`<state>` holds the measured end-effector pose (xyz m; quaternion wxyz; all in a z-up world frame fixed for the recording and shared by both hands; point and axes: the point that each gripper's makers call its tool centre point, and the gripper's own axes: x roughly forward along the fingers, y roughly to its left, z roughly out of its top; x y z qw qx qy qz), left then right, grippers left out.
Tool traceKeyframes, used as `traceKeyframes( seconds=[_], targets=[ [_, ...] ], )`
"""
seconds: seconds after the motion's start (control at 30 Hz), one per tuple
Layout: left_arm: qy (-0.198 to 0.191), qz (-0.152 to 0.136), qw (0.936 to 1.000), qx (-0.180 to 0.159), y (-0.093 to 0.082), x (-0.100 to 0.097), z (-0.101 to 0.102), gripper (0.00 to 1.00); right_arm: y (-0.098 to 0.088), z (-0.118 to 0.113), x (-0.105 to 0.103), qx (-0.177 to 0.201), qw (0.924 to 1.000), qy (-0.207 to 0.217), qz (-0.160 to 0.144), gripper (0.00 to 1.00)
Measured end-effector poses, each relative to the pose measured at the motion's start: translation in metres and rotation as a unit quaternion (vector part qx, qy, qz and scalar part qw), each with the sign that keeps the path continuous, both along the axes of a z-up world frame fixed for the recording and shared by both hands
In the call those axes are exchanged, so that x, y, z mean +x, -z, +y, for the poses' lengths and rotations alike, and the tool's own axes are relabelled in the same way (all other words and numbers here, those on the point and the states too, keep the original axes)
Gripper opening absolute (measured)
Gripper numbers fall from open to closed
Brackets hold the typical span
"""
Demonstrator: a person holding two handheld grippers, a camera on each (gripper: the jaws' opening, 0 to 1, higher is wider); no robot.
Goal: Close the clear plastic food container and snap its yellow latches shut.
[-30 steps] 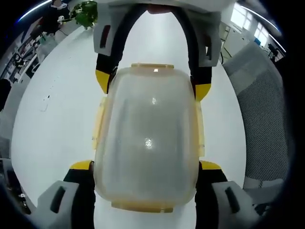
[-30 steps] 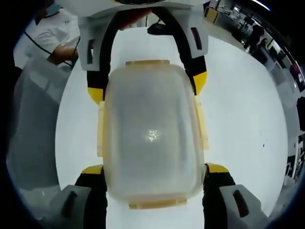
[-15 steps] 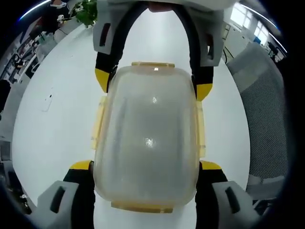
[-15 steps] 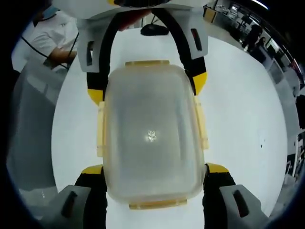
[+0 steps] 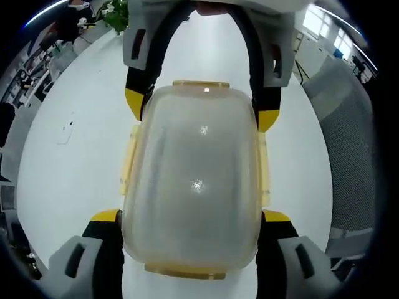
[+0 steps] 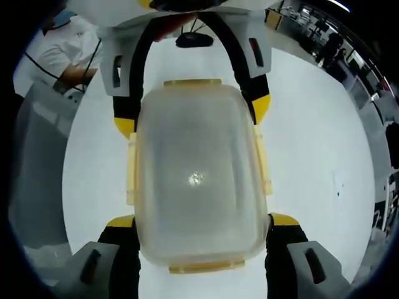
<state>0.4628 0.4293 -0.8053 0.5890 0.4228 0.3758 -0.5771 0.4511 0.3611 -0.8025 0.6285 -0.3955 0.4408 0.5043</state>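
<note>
Container: the clear food container point(image 5: 193, 187), lid on, is hanging above the white table point(image 5: 68, 162), carried between both tools.
Left tool point(image 5: 190, 215): clenched across its near end.
Right tool point(image 6: 196, 221): grasping the opposite end.
Latches: the yellow latches point(image 5: 263, 168) are lying along the sides; whether snapped, I cannot tell.
Advice: I'd be setting it down flat, then pressing each latch squarely.

A white round table point(image 5: 75, 168) spreads under the scene, with a grey mesh chair back point(image 5: 349, 156) beside it and a green potted plant point(image 5: 117, 12) at its far edge. In the right gripper view, a person in a white shirt point(image 6: 56, 53) stands beyond the table point(image 6: 312, 143), near a dark computer mouse point(image 6: 194, 40) resting on its surface.
</note>
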Motion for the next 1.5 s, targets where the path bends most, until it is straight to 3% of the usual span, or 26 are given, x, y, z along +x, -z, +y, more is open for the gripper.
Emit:
traceKeyframes(
  seconds=[0.47, 1.1, 1.3, 1.5],
  targets=[
    [-0.008, 0.000, 0.9999, -0.007, 0.000, 0.022, -0.001, 0.89, 0.000, -0.001, 0.023, 0.002, 1.0000, -0.005, 0.000, 0.84],
    [-0.009, 0.000, 0.9998, 0.015, 0.003, 0.049, -0.005, 0.90, 0.001, -0.005, 0.050, 0.022, 0.9997, -0.004, -0.006, 0.84],
    [-0.012, -0.002, 0.9995, 0.029, 0.005, 0.051, -0.003, 0.90, 0.001, -0.003, 0.052, 0.020, 0.9998, -0.006, -0.006, 0.84],
    [-0.012, -0.001, 0.9998, 0.014, 0.003, 0.050, -0.003, 0.90, 0.000, -0.003, 0.051, 0.021, 0.9997, -0.004, -0.007, 0.84]
  ],
)
